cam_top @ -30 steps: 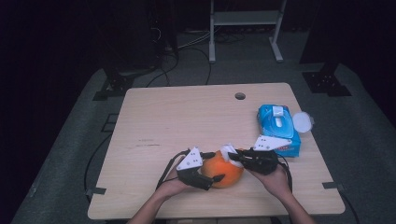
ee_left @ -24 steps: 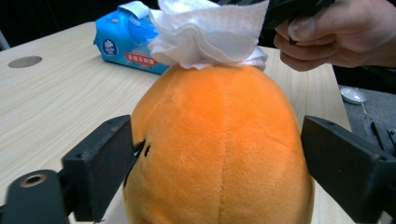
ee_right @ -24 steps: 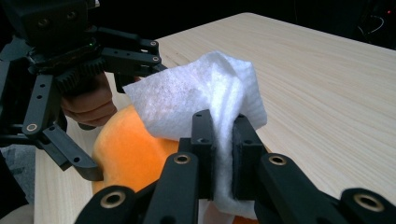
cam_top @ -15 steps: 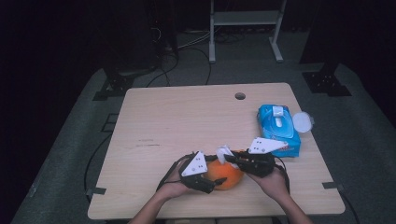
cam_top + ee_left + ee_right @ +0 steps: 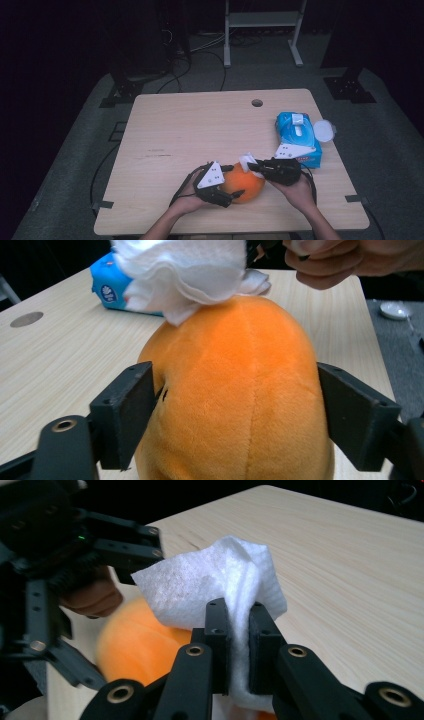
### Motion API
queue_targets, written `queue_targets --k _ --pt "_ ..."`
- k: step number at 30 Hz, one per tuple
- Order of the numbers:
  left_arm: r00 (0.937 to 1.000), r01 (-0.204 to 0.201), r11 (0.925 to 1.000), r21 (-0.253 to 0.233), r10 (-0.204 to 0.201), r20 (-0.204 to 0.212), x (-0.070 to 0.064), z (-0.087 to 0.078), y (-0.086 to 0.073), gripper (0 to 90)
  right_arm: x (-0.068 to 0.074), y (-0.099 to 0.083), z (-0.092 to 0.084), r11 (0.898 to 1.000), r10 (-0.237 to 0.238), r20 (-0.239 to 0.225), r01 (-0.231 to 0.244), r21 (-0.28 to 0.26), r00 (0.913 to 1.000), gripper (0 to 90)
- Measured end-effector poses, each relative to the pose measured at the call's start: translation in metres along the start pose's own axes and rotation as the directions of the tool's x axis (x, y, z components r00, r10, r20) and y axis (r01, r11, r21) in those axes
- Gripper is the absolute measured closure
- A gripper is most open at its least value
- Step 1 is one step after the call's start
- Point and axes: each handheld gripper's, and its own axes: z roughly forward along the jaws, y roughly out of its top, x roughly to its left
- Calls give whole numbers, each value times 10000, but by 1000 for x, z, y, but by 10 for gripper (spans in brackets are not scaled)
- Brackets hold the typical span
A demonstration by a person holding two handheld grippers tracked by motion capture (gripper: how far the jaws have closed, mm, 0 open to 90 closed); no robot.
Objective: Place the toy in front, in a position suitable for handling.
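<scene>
**A:** Start at the tools. What's each one doing?

**B:** The right gripper (image 5: 239, 630) has its jaws clamped tight on a folded white wipe (image 5: 220, 575), which it presses on top of the orange plush toy (image 5: 240, 390). The left gripper (image 5: 235, 415) straddles the toy; its jaws have just been opening a little, and the pads sit at the plush flanks, the left one touching and the right one hard to judge, so the hold looks light at best.

**A:** And where is the toy?

**B:** On the table (image 5: 200, 125) near the front edge, between the two hands.

**A:** What could go wrong?

**B:** I'd guess that a firm rub could roll or push the soft toy out of those loose jaws. The wipe is pinched only by a fold, so dragging over the nap might tug it free or bunch it up. A hard sideways push might send the toy off the near edge.

**A:** Count things for me.

**B:** Two grippers, one plush toy, one wipe in use, one blue wipe packet (image 5: 298, 137) at the right, and one small round white lid (image 5: 324, 131) just beside it.
</scene>
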Motion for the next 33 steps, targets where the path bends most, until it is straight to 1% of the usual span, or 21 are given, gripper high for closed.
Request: queue_targets --k 2,3,4,5,6,7,8,10,11,12,14,15,16,20,24,26,28,30,33 --pt "9990 -446 9990 55 446 49 -4 0 1 217 11 4 3 9996 -267 -312 268 16 9992 810" --pt "9985 -549 9985 76 548 60 -5 0 1 224 15 6 5 9988 -484 -331 485 43 9983 810" --pt "9984 -563 9983 128 562 65 -4 0 1 229 18 7 6 9977 -664 -270 668 115 9974 810" --pt "9987 -503 9987 117 502 91 -3 -1 0 234 18 7 6 9969 -775 -192 778 147 9968 811" --pt "9991 -401 9991 107 400 126 -2 -1 -1 237 15 6 6 9974 -705 -150 706 106 9974 811" --pt "9994 -305 9995 99 303 162 -1 -2 -2 239 10 4 4 9990 -432 -95 433 95 9990 811" --pt "9996 -187 9997 135 184 200 2 -3 -3 239 5 2 3 9994 -322 15 322 101 9995 812" --pt "9995 159 9998 108 -162 274 7 -5 -6 239 -12 -5 -2 9998 55 480 -64 182 9988 812" --pt "9991 312 9995 75 -314 267 10 -6 -7 238 -19 -9 -4 9992 337 631 -350 197 9974 812" --pt "9985 484 9988 4 -484 260 11 -6 -7 238 -26 -13 -7 9983 512 724 -531 245 9961 811" --pt "9973 682 9976 -87 -679 291 13 -6 -8 237 -33 -18 -12 9959 851 788 -873 241 9932 811" --pt "9970 718 9974 -90 -715 290 13 -6 -8 236 -34 -19 -13 9952 942 770 -960 189 9926 811" --pt "9969 745 9972 -85 -743 266 14 -6 -8 234 -34 -19 -14 9956 894 774 -912 205 9930 811" --pt "9952 954 9954 -39 -953 206 16 -7 -9 234 -33 -18 -14 9964 779 726 -801 279 9943 812" --pt "9926 1207 9927 -71 -1205 174 17 -7 -9 236 -31 -16 -15 9963 789 679 -811 288 9946 813" --pt "9910 1336 9910 -101 -1334 136 17 -6 -8 236 -28 -14 -15 9969 744 606 -758 221 9954 813" --pt "9902 1395 9902 -61 -1394 96 17 -5 -7 234 -20 -11 -12 9981 607 345 -609 62 9976 813" --pt "9915 1299 9915 -66 -1299 62 15 -4 -6 232 -9 -5 -7 9996 266 203 -268 57 9994 812" --pt "9912 1325 9912 -56 -1325 1 15 -3 -5 230 6 2 -2 9998 -165 -106 164 -64 9998 812"
